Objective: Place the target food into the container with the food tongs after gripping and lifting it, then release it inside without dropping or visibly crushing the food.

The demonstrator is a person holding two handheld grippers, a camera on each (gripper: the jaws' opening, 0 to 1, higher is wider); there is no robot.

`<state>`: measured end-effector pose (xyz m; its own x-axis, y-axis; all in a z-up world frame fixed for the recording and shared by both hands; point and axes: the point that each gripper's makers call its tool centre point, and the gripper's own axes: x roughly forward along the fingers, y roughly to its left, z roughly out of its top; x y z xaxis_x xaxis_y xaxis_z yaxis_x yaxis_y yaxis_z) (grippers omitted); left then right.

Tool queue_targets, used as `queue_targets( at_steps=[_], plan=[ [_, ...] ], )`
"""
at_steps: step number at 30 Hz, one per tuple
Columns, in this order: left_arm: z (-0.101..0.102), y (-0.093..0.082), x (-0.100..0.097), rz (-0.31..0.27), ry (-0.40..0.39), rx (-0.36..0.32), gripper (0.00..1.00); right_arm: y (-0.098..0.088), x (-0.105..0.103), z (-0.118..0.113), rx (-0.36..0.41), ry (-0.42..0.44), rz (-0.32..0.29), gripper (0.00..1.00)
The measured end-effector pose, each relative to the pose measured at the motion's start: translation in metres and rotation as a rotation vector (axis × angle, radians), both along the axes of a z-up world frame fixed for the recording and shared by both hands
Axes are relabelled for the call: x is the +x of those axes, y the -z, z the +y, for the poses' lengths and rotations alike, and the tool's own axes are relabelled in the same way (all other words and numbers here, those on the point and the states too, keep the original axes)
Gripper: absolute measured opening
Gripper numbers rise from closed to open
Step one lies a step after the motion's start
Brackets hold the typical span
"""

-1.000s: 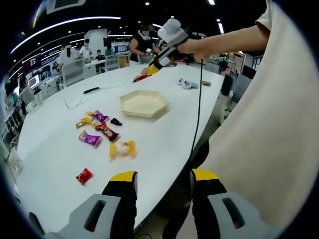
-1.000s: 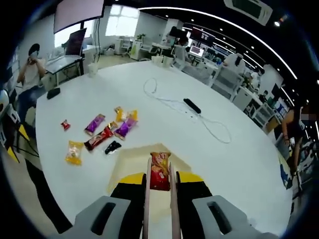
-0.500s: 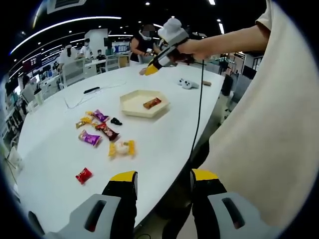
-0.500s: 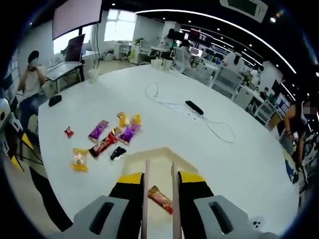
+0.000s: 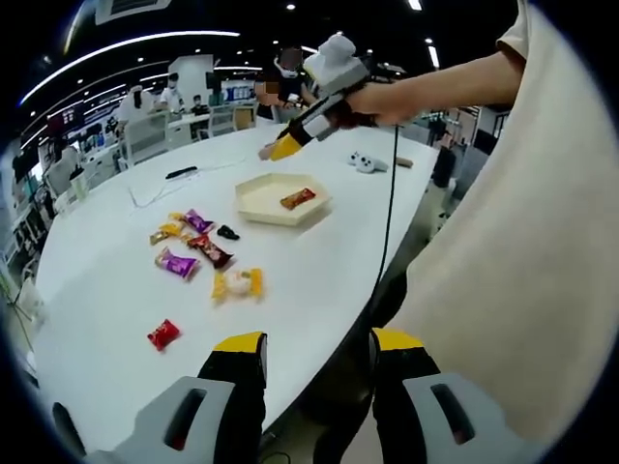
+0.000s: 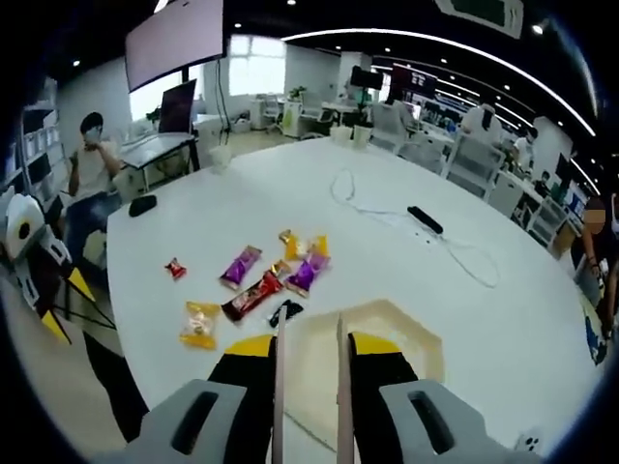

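Since a second ago, my tongs [image 6: 308,362] have let go; the red snack packet [image 5: 297,200] lies inside the hexagonal tray [image 5: 253,205], tongs unclenched above.

Open office beyond the white table [image 6: 406,251]: ceiling light strips [image 6: 426,43], large wall screen [image 6: 174,41], bright windows [image 6: 253,75], desks and chairs [image 6: 455,155] ahead.
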<state>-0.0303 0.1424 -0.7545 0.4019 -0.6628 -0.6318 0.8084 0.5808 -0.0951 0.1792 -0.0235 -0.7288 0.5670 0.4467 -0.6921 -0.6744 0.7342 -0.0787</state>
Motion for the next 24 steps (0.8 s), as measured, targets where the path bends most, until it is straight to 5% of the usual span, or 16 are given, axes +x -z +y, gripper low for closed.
queue_targets(
  at_steps=[24],
  plan=[
    [0.013,0.002,-0.005,-0.003,-0.066,-0.004,0.42,0.029,-0.036,0.060,-0.004,-0.150,0.118,0.29]
  ],
)
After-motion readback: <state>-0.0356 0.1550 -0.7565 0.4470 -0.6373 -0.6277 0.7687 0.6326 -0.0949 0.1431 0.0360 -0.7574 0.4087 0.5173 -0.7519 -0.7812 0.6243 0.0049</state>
